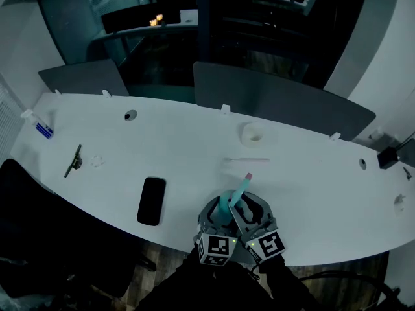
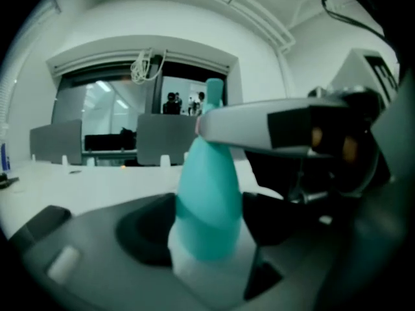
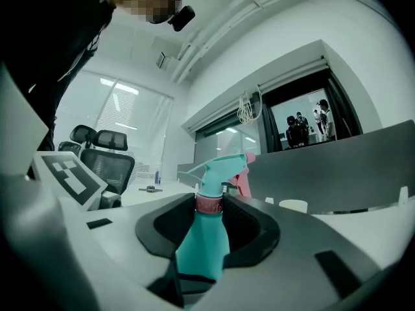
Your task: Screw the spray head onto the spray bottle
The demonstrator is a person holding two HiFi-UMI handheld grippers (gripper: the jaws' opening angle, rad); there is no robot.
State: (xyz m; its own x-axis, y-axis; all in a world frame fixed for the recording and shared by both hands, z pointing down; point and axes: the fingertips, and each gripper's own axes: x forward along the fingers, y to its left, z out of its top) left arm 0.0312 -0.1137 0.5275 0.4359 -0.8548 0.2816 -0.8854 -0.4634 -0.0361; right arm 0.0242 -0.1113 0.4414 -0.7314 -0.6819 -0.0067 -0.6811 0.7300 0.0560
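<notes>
A teal spray bottle (image 1: pixel 225 205) stands tilted over the table's near edge, between both grippers. Its teal spray head (image 1: pixel 243 183) with a pink nozzle tip sits on the neck above a pink collar (image 3: pixel 209 204). My left gripper (image 1: pixel 219 218) is shut on the bottle's body (image 2: pixel 209 199), whose pale base lies between its dark pads. My right gripper (image 1: pixel 244 214) reaches in from the right. Its jaws close at the collar under the spray head (image 3: pixel 219 169). In the left gripper view one right finger (image 2: pixel 259 125) crosses the top of the bottle.
On the white table (image 1: pixel 311 173) a black phone (image 1: pixel 152 200) lies to the left of the grippers. A white roll (image 1: pixel 253 134) and a thin pen (image 1: pixel 246 160) lie beyond them. A small tool (image 1: pixel 73 161) is far left. Grey dividers (image 1: pixel 279 99) line the far edge.
</notes>
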